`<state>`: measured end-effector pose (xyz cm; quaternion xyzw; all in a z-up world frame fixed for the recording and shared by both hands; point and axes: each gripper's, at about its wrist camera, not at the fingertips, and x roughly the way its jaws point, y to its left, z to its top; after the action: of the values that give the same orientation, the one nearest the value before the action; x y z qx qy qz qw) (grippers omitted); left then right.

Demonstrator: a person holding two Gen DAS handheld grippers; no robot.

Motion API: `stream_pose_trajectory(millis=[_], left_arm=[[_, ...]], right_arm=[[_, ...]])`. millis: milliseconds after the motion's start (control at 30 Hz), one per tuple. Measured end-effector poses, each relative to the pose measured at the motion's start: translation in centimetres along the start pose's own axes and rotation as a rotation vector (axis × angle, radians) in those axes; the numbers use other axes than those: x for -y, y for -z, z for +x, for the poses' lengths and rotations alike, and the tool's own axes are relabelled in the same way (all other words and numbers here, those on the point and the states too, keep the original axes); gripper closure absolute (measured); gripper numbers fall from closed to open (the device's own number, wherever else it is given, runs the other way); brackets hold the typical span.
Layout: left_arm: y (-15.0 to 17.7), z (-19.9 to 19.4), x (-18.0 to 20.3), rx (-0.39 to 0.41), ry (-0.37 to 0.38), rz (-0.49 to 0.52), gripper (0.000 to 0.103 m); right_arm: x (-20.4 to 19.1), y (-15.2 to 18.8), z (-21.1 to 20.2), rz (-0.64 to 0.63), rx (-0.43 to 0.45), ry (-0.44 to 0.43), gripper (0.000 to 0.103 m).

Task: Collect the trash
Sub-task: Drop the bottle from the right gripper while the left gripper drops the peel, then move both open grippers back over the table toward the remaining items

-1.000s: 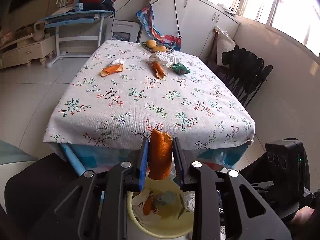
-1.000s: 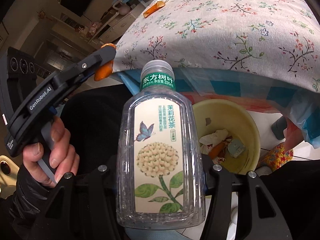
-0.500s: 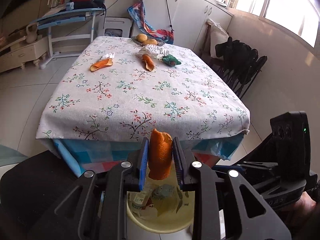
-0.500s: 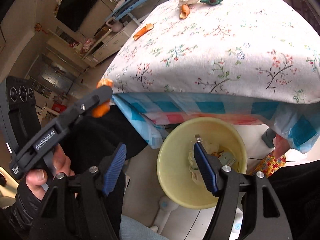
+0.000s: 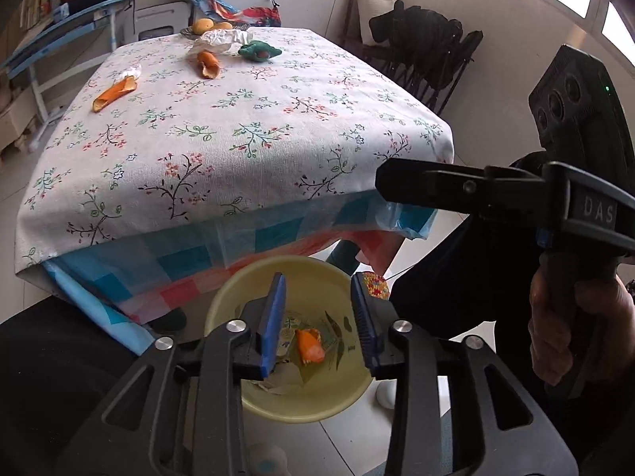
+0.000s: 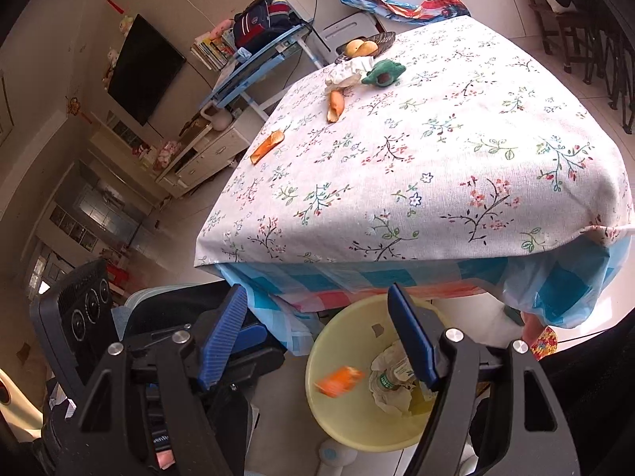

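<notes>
My left gripper hangs over the yellow bin; its jaws are opening, and an orange peel falls free below them. From the right wrist the peel is a blur inside the bin, beside a plastic bottle on crumpled paper. The jaws of my right gripper are opening above the bin with nothing between them. Two more peels, a white tissue and a green wrapper lie at the table's far end.
The bin stands on the floor under the near edge of the floral-clothed table. A plate of fruit sits at the far edge. Black chairs stand to the right. A hand holds the right gripper's handle.
My left gripper moved over the bin, opened and dropped the orange peel. My right gripper let the bottle go into the bin, opened wider and rose.
</notes>
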<state>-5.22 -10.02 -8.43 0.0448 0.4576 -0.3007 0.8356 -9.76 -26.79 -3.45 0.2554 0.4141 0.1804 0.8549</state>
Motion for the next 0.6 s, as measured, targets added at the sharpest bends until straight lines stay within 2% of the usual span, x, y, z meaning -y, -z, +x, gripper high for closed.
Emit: stream_pose_trajectory(millis=[33, 67, 233, 400, 500, 600], left_arm=[[0.0, -0.1, 0.0, 0.007, -0.013, -0.003, 0.057], [-0.1, -0.3, -0.2, 0.018, -0.019, -0.013, 0.056], [-0.8, -2.0, -2.4, 0.117, -0.107, -0.111, 0.054], [-1.0, -4.1, -5.2, 0.236, -0.205, -0.245, 0.047], [-1.0, -4.6, -6.3, 0.259, -0.219, -0.292, 0.046], [-1.1, -4.6, -6.4, 0.265, -0.23, -0.294, 0.045]], right_arm=[[0.0, 0.0, 0.0, 0.0, 0.002, 0.002, 0.032], [0.1, -0.1, -0.2, 0.001, 0.004, 0.002, 0.032], [0.2, -0.2, -0.2, -0.001, 0.008, 0.006, 0.032], [0.1, -0.1, -0.1, -0.008, 0.007, 0.011, 0.032], [0.1, -0.1, -0.1, -0.012, 0.004, 0.013, 0.032], [0.1, -0.1, 0.0, -0.016, 0.002, 0.015, 0.032]])
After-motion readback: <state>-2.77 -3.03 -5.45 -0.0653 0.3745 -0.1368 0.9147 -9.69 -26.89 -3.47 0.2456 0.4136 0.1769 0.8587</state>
